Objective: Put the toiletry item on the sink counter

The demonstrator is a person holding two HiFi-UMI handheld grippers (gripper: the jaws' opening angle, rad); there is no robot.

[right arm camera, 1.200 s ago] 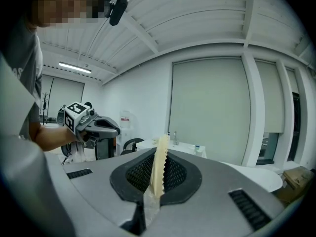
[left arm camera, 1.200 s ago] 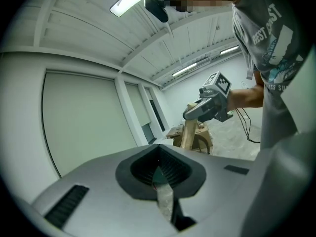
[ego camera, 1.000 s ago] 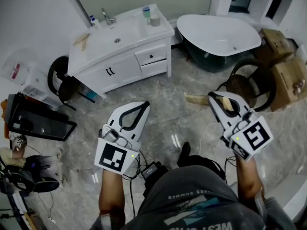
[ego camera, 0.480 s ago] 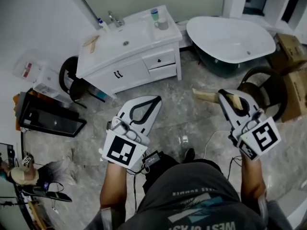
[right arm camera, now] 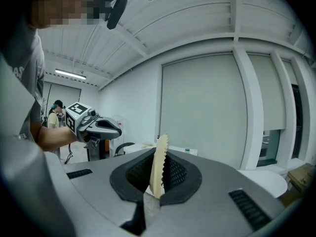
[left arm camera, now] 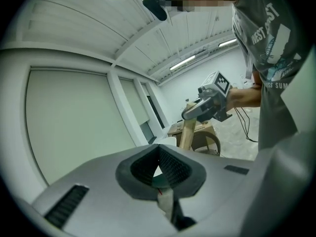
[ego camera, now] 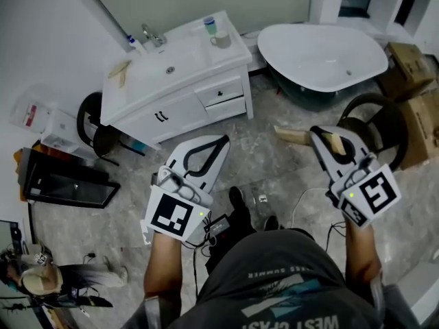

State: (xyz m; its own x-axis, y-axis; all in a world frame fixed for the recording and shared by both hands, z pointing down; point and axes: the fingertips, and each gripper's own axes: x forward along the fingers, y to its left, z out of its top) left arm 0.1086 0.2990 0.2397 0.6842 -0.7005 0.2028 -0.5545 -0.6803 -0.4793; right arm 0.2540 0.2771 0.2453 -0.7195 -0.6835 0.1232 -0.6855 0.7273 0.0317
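Note:
A pale wooden comb (ego camera: 291, 136) sticks out leftward from my right gripper (ego camera: 317, 136), whose jaws are shut on it at waist height above the floor. In the right gripper view the comb (right arm camera: 159, 164) stands on edge between the pads, teeth to the right. My left gripper (ego camera: 219, 142) is level with it, shut and holding nothing; its closed tips (left arm camera: 159, 168) show in the left gripper view. The white sink counter (ego camera: 137, 81) stands ahead to the upper left, well beyond both grippers. Another wooden item (ego camera: 120, 70) lies at its left end.
On the counter are a faucet (ego camera: 152, 33), a small bottle (ego camera: 134, 44) and a cup (ego camera: 221, 40). A white bathtub (ego camera: 329, 53) stands to the right, with cardboard boxes (ego camera: 411, 108) and a round dark chair (ego camera: 374, 125). A black screen (ego camera: 65, 184) lies left; cables trail underfoot.
The view has swung a little and the person's feet have stepped forward. Both grippers keep their pose, and the comb stays held. Another person has come into view at the lower left.

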